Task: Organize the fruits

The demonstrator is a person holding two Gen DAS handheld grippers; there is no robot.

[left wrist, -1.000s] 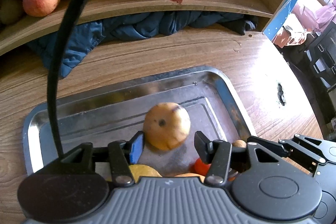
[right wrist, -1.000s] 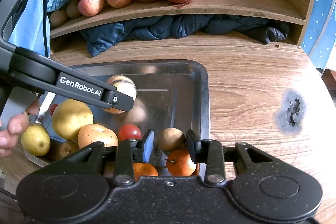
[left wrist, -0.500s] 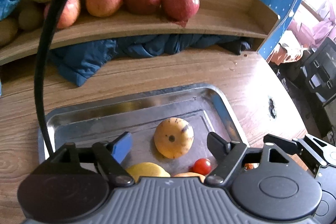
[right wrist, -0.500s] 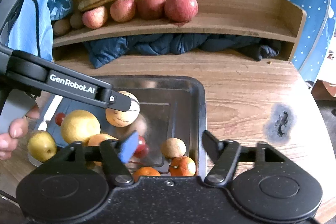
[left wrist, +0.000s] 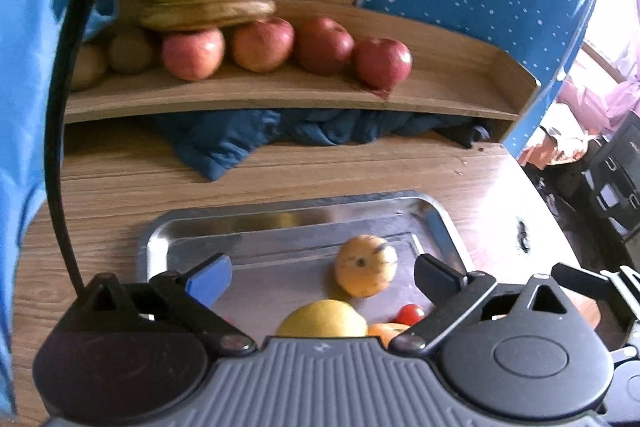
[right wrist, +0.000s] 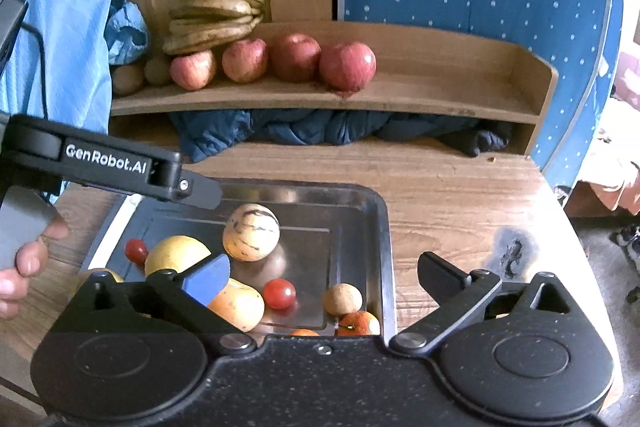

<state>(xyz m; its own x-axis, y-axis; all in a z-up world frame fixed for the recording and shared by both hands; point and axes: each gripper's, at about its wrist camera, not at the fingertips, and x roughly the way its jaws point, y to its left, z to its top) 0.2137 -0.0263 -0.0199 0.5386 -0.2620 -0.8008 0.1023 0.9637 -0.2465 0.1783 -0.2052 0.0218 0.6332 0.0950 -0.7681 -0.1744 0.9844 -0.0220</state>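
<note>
A steel tray (left wrist: 248, 227) (right wrist: 360, 199) on the wooden table holds a striped pale melon (left wrist: 366, 265) (right wrist: 251, 231), a yellow pear (left wrist: 322, 319) (right wrist: 176, 255), cherry tomatoes (right wrist: 280, 293), a small brown fruit (right wrist: 342, 299) and oranges (right wrist: 358, 323). My left gripper (left wrist: 322, 273) is open and empty, raised above the tray's near side. My right gripper (right wrist: 322, 273) is open and empty above the tray's near right corner. The left gripper's finger (right wrist: 120, 167) shows above the tray's left end in the right wrist view.
A wooden shelf (right wrist: 420, 95) at the back carries several red apples (right wrist: 347, 65), bananas (right wrist: 218, 13) and kiwis (right wrist: 128, 79). Dark blue cloth (right wrist: 320, 129) lies under it. A burn mark (right wrist: 510, 255) is on the table, right of the tray.
Both grippers opened wide and pulled back and up from the tray. The melon stays on the tray, released by the left gripper.
</note>
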